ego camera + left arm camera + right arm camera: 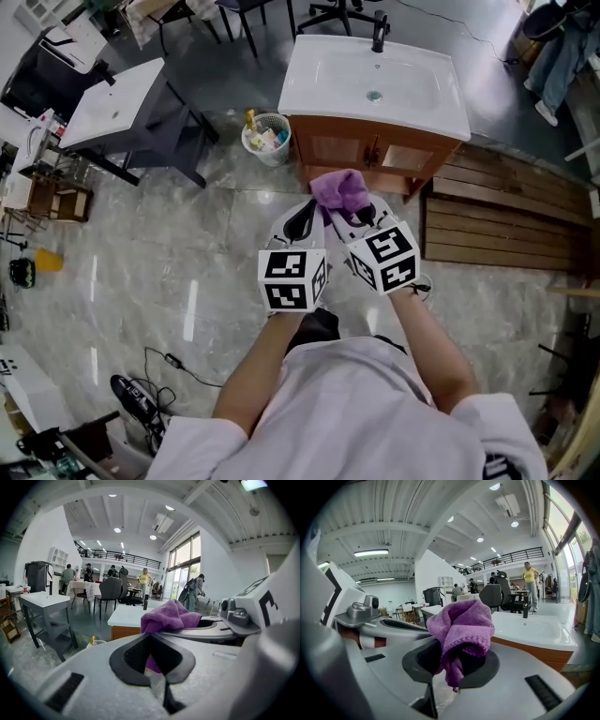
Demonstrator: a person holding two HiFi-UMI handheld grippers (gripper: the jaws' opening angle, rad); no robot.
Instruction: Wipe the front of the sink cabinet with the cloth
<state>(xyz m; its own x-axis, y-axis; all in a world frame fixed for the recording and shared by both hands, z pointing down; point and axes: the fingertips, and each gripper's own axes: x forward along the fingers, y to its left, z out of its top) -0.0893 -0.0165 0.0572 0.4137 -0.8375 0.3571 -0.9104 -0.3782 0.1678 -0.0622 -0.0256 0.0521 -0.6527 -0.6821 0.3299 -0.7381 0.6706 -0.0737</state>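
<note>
Partly hidden cabinet front [361, 153], right gripper [454, 666] clamping cloth [461, 626]

Nubby purple cloth [461, 625], glossy white sink [309, 84], wooden cabinet [333, 150]

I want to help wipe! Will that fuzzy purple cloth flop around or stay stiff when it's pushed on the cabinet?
Probably floppy: the fuzzy purple cloth bunches and droops where the right gripper pinches it. Likely light, since one pinch holds it up.
</note>
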